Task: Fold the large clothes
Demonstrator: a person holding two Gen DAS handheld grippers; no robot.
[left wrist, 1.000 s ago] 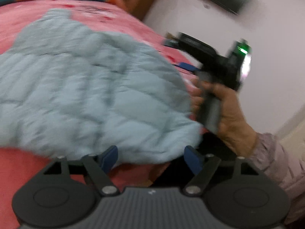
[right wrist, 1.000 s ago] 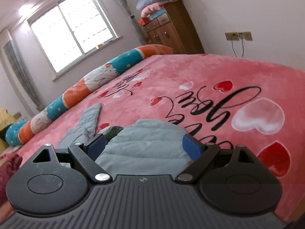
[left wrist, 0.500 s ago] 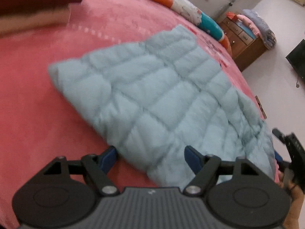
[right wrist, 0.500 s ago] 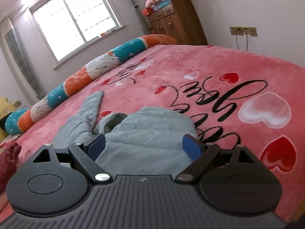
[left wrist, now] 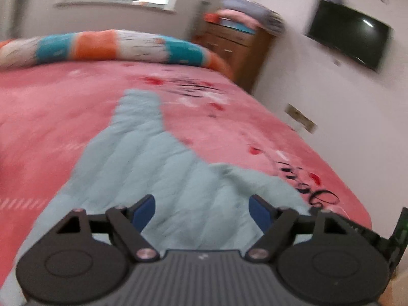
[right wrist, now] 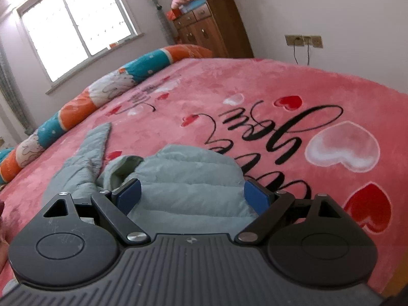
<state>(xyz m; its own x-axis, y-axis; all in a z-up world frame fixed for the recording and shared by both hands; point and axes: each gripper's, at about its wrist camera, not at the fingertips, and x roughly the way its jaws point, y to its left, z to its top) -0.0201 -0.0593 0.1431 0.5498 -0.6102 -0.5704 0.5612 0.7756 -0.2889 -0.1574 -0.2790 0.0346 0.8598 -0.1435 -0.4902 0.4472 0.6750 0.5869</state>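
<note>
A pale blue quilted puffer jacket [left wrist: 158, 168] lies flat on the pink bed cover, one sleeve stretched toward the far bolster. My left gripper [left wrist: 201, 210] is open and empty, low over the jacket's near part. In the right wrist view the jacket [right wrist: 188, 176] shows its rounded shoulder and open collar, with the sleeve running left. My right gripper [right wrist: 192, 195] is open and empty, jaws wide just above the jacket's near edge. The left wrist view is blurred by motion.
The pink bed cover [right wrist: 255, 84] has black script and hearts. A striped orange, teal and white bolster [left wrist: 107, 47] lies along the far side. A wooden dresser [right wrist: 211, 28] with stacked bedding stands by the wall. A black TV [left wrist: 349, 34] hangs on the wall.
My left gripper has swung round from looking across the jacket toward the bed's head, now facing the bolster and window. The right gripper has shifted slightly. The jacket lies still.
</note>
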